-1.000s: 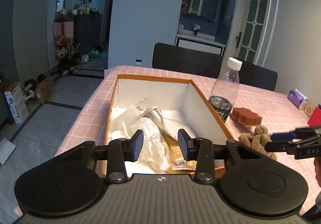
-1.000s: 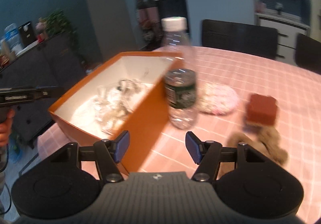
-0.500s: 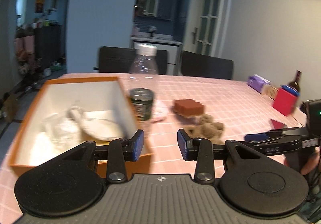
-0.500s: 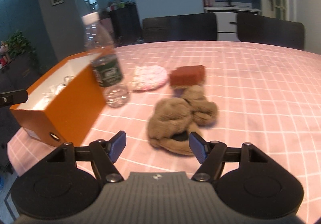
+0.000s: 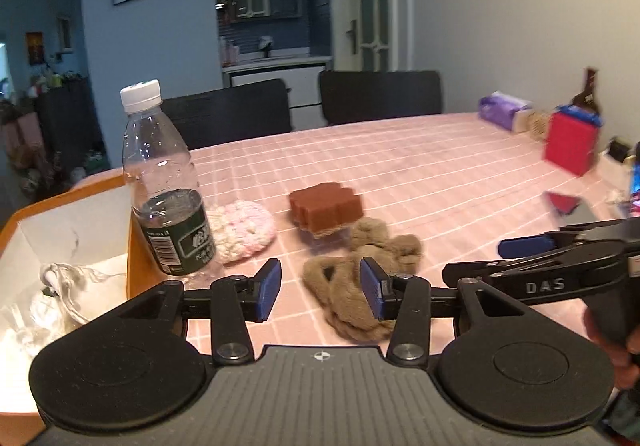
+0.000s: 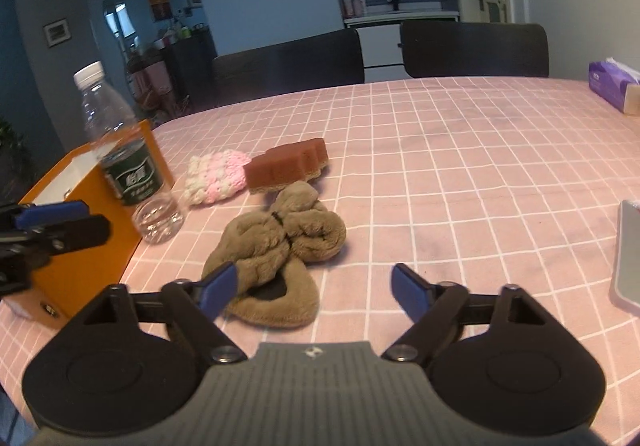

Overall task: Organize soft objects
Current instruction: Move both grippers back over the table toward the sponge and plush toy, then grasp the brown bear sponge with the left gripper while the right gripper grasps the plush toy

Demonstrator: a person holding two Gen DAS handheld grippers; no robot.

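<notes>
- Two grippers are held wide apart and empty: left gripper [image 5: 320, 288], right gripper [image 6: 314, 286].
- Brown plush cloth [image 6: 276, 246] is laid on the worktop [image 6: 460, 166], ahead-left of the right fingers [image 6: 408, 286], nearer them.

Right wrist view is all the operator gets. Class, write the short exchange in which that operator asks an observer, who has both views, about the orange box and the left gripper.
Operator: I see only the outer wall of the orange box. Is anything inside?
Observer: Yes. The left wrist view looks into it, and crumpled white wrapping lies on its white floor.
Operator: Are the fingers of the left gripper open?
Observer: Open and holding nothing. The brown plush item lies on the table just beyond them.
</notes>
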